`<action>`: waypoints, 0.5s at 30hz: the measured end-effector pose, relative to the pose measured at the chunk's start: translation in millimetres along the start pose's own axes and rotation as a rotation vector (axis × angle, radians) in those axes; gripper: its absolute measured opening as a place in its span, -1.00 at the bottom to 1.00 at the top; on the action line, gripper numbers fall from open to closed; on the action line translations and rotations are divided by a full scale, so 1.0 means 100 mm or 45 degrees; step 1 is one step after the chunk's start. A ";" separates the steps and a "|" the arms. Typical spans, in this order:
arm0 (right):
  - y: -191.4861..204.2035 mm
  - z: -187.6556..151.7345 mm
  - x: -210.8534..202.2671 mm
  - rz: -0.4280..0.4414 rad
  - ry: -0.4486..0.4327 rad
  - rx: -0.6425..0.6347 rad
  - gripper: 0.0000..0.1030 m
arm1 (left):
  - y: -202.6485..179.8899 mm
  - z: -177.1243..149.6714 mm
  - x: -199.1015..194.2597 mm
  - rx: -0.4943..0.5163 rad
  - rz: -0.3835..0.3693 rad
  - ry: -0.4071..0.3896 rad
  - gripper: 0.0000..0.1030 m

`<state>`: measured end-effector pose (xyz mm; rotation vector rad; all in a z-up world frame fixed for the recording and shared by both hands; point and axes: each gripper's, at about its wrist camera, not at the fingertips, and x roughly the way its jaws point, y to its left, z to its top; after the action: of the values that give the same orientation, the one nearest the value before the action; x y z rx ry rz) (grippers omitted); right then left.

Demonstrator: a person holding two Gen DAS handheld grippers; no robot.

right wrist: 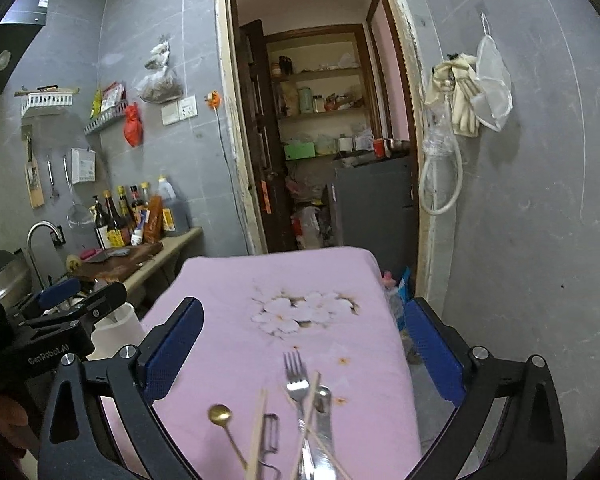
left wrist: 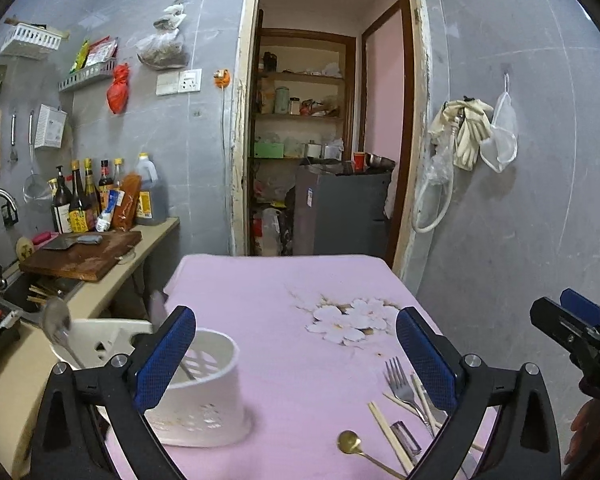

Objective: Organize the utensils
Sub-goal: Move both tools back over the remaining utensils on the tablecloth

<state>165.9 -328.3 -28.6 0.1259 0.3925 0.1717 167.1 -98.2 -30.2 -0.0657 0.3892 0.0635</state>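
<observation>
Hovering over loose cutlery, both claws stood wide apart and held nothing.

The left claw (left wrist: 296, 356) and right claw (right wrist: 304, 344) gaped above the pink-clothed surface (left wrist: 284, 280). A fork (right wrist: 296, 380), gold spoon (right wrist: 220, 414), chopsticks (right wrist: 257, 432) and peeler (right wrist: 271, 432) lay heaped at the near edge toward its right corner; the white holder (left wrist: 212, 392), with one utensil already leaning in it, stood at the near left edge. These pieces looked light, stiff and slippery, lying flat, so pinching a handle mid-length seemed safest; the crossed chopsticks would likely roll. Behind were grey tiled walls, a counter (left wrist: 156, 232) with bottles, and an open pantry doorway (left wrist: 324, 120).
</observation>
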 end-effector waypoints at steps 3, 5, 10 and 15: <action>-0.16 -0.13 0.14 0.005 0.035 0.010 0.92 | -0.11 -0.12 0.11 -0.009 0.012 0.035 0.96; -0.25 -0.23 0.24 0.009 0.067 0.015 0.92 | -0.16 -0.21 0.18 -0.010 0.022 0.064 0.96; -0.42 -0.48 0.53 0.069 0.170 0.046 0.92 | -0.28 -0.45 0.40 -0.022 0.030 0.192 0.96; -0.52 -0.71 0.90 0.158 0.318 0.096 0.92 | -0.29 -0.64 0.60 -0.047 0.021 0.334 0.96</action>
<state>227.4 -356.2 -135.5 0.2039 0.6410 0.2964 200.3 -128.5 -110.5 -0.1074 0.6506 0.0790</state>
